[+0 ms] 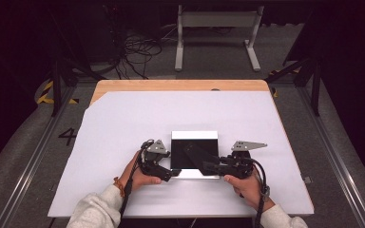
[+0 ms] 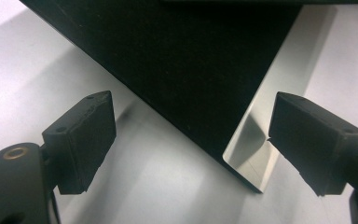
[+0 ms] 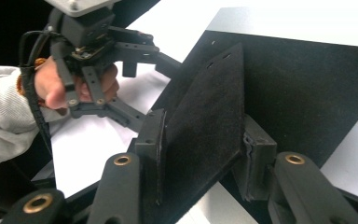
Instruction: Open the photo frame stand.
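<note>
While the right hand-held gripper (image 3: pixel 200 154) grasps a black flap (image 3: pixel 205 121) half-raised off the tray (image 1: pixel 194 135), perhaps mid-removal, the left hand-held gripper (image 2: pixel 191 140) waits released.

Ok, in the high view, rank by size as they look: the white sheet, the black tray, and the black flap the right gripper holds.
1. white sheet
2. black tray
3. black flap, clamped in the right gripper
</note>
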A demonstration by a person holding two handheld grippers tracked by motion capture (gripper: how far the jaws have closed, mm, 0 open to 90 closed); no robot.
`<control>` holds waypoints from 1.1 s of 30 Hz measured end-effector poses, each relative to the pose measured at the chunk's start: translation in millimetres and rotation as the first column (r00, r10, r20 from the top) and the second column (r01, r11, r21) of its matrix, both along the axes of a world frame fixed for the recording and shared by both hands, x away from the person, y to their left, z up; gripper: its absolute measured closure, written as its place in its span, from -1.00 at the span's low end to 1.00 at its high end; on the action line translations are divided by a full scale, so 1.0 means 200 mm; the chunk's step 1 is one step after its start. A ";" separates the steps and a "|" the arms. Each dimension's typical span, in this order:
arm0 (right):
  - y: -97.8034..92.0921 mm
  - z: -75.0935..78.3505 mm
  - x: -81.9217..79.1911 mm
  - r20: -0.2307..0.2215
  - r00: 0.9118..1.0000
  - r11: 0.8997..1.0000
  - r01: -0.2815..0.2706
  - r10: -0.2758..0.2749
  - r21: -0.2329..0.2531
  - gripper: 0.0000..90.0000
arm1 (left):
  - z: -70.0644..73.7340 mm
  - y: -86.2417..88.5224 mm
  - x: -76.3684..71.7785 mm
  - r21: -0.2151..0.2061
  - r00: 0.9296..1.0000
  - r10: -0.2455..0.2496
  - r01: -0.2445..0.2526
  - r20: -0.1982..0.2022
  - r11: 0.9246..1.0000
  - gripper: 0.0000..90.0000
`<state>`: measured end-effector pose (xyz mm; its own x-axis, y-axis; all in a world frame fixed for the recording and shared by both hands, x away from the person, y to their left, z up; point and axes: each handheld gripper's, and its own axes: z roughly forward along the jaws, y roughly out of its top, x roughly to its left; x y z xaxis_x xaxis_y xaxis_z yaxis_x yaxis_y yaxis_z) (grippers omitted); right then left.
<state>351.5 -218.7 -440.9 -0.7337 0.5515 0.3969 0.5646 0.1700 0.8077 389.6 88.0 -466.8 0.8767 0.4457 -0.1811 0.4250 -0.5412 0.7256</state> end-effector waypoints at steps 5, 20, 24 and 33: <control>0.00 0.01 -0.01 0.027 0.999 1.000 -0.016 0.017 -0.010 0.35 | 0.00 -0.02 0.03 -0.019 1.000 -0.002 0.002 -0.019 1.000 -0.64; 0.00 0.03 -0.02 0.056 0.998 0.999 -0.028 0.030 -0.037 0.37 | 0.06 -0.02 0.08 -0.072 0.998 0.034 -0.031 0.043 0.997 -0.25; 0.00 0.04 -0.01 0.058 0.998 0.999 -0.013 0.015 -0.030 0.44 | 0.10 -0.01 0.06 -0.064 0.990 0.073 -0.065 0.119 0.996 -0.12; 0.04 0.05 0.01 0.069 0.997 0.999 0.023 -0.019 -0.045 0.55 | 0.16 0.02 0.05 -0.067 0.964 0.132 -0.119 0.232 0.991 0.09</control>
<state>354.0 -210.7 -430.4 -0.7465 0.5837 0.3194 0.5117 0.1967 0.8364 399.6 92.0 -435.6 0.8350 0.5503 -0.0018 0.3006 -0.4533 0.8391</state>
